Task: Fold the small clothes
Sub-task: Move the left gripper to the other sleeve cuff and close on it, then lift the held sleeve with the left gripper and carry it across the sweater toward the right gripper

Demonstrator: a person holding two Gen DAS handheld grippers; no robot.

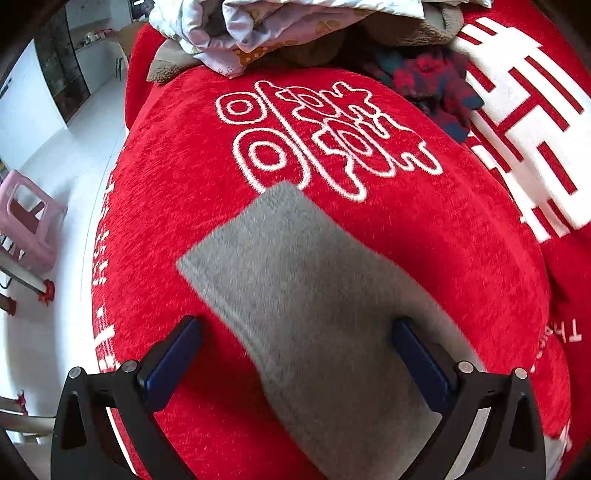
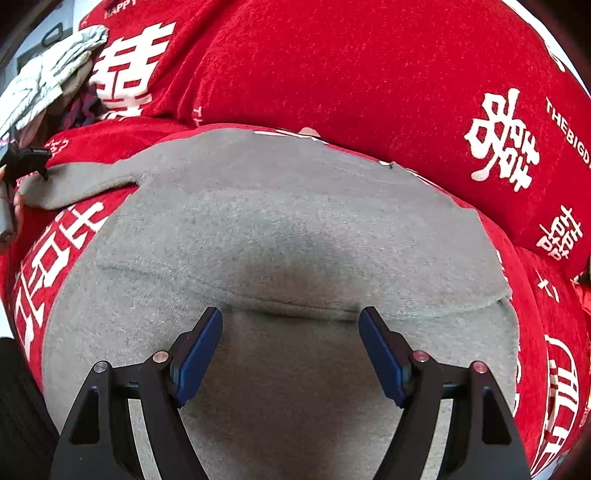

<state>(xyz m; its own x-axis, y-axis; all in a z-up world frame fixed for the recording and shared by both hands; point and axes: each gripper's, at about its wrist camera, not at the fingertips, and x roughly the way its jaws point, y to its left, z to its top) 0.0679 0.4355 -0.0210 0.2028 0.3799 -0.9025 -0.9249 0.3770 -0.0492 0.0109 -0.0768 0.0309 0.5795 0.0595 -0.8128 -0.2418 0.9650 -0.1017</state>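
Note:
A small grey garment (image 2: 280,236) lies spread flat on a red cover with white characters. In the left wrist view one grey leg or sleeve (image 1: 295,280) of it stretches away across the red cover. My left gripper (image 1: 297,332) is open, its blue-padded fingers standing either side of this grey strip just above it. My right gripper (image 2: 290,323) is open and empty over the garment's body, close to a fold line (image 2: 295,308). The left gripper (image 2: 22,162) shows at the far left of the right wrist view, by the end of the grey strip.
A heap of other clothes (image 1: 266,33), pale printed, brown fleece and dark red plaid (image 1: 432,85), lies at the far end of the cover. A red cushion (image 2: 369,74) rises behind the garment. A pink stool (image 1: 26,218) stands on the white floor to the left.

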